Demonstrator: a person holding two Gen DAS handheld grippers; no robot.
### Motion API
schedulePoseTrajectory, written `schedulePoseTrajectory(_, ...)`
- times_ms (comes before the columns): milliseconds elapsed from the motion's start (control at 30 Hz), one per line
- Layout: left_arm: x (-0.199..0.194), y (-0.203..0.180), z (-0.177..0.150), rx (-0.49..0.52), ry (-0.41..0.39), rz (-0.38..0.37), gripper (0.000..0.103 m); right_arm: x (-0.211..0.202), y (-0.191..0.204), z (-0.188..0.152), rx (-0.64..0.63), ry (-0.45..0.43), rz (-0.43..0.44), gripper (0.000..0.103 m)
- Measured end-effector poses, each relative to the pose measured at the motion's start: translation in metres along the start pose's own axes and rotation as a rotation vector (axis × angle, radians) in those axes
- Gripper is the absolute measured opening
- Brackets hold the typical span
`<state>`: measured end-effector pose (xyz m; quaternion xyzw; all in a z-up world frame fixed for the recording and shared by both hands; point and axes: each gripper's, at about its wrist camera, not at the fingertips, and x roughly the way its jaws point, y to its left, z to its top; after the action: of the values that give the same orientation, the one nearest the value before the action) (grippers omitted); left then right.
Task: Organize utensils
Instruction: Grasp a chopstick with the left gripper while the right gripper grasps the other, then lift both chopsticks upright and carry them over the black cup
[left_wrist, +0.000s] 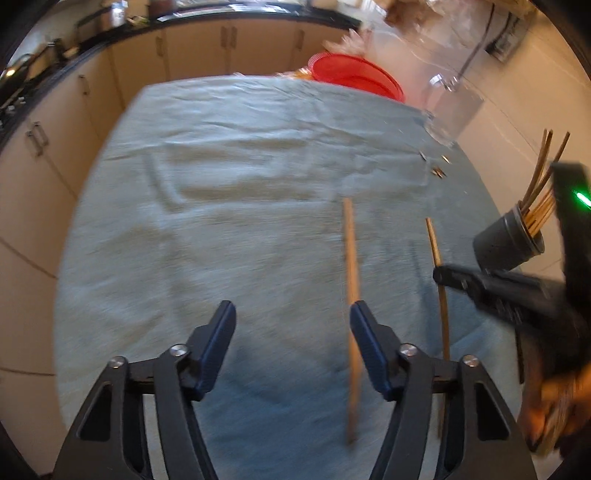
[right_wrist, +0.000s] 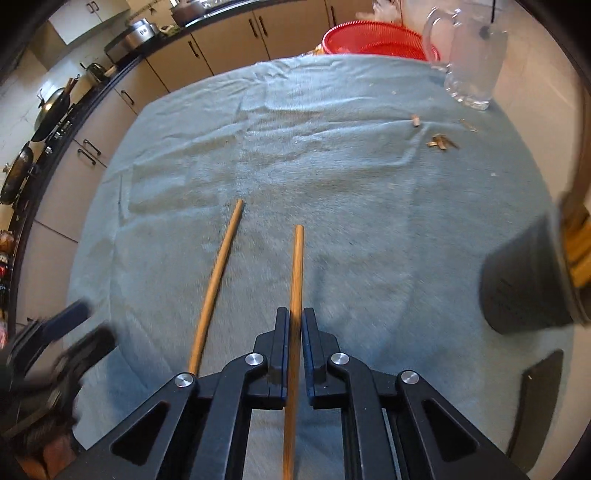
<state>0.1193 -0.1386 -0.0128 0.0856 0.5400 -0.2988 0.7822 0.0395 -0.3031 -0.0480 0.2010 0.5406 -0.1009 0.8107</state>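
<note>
Gripping one chopstick (right_wrist: 296, 280) in shut right claw (right_wrist: 295, 325); left claw (left_wrist: 291, 314) open, empty, beside second chopstick (left_wrist: 351, 266); next: lift, tip into holder (right_wrist: 524, 280)

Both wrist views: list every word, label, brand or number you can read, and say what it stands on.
None can be read.
The dark holder shows only faint speckles, no lettering.
The glass jug and red basket carry no visible print.
Countertop items along the cabinets are too small and blurred to read.

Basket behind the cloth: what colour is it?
Red basket; right wrist view shows it best.
</note>
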Motion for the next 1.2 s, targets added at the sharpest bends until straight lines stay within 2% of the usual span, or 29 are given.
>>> schedulePoseTrajectory(100,0.023,-0.021,0.013,0.032,0.045,-0.022,0.048,-0.012,-0.005,-0.009,-0.003,-0.020,-0.009,0.007)
schedulePoseTrajectory(167,0.037,-0.032,0.019,0.053,0.070,-0.036,0.047,-0.019,-0.010,-0.016,-0.001,-0.029,-0.011,0.007)
schedulePoseTrajectory(233,0.050,-0.042,0.025,0.070,0.093,-0.022,0.036,-0.024,-0.012,-0.020,0.001,-0.032,-0.006,0.007)
schedulePoseTrajectory(367,0.076,-0.054,0.037,0.091,0.136,0.014,0.027,-0.030,-0.016,-0.025,-0.002,-0.042,0.001,0.007)
schedulePoseTrajectory(400,0.084,-0.055,0.040,0.092,0.152,0.027,0.022,-0.032,-0.017,-0.026,-0.003,-0.046,0.001,0.007)
schedulePoseTrajectory(500,0.089,-0.060,0.046,0.111,0.136,0.044,0.016,-0.036,-0.019,-0.028,-0.011,-0.053,0.003,0.007)
schedulePoseTrajectory(567,0.091,-0.061,0.049,0.106,0.126,0.062,0.006,-0.038,-0.021,-0.028,-0.013,-0.056,0.008,0.007)
schedulePoseTrajectory(600,0.091,-0.059,0.049,0.097,0.126,0.054,0.006,-0.040,-0.021,-0.027,-0.014,-0.061,0.010,0.007)
schedulePoseTrajectory(767,0.071,-0.051,0.043,0.075,0.062,0.050,0.006,-0.052,-0.019,-0.025,-0.026,-0.100,0.029,0.007)
schedulePoseTrajectory(1033,-0.013,-0.029,0.030,0.001,-0.118,0.035,0.006,-0.084,-0.009,-0.026,-0.049,-0.208,0.077,0.007)
schedulePoseTrajectory(1200,-0.044,-0.026,0.018,-0.018,-0.177,0.045,0.006,-0.101,-0.006,-0.033,-0.058,-0.256,0.092,0.007)
